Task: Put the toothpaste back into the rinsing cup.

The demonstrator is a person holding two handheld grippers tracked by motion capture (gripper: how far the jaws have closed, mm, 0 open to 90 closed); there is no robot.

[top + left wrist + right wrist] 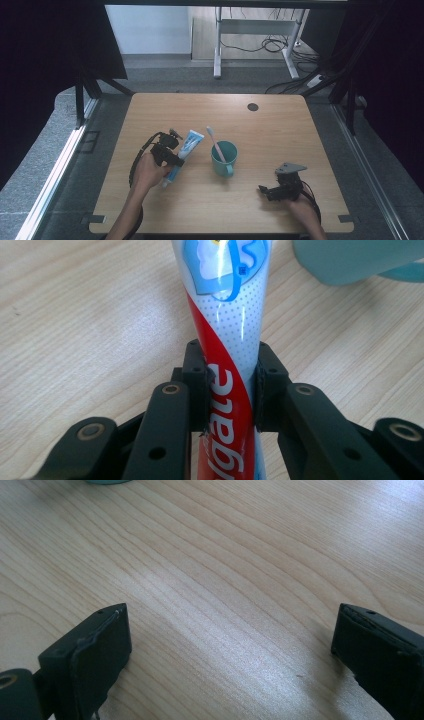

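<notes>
- My left claw (169, 148) grips the toothpaste tube (183, 156), its pads pinching the tube across the middle; the tube's long axis runs from the cap near my hand up toward the far right, flat end leading.
- The tube reads "Colgate" in white on red (227, 425).
- The cup (223, 159), teal, stands just right of the tube with a toothbrush (215, 143) in it, nearer my left hand.
- My right claw (276, 190) rests open and empty on the table (280, 125), well apart from the cup.
</notes>
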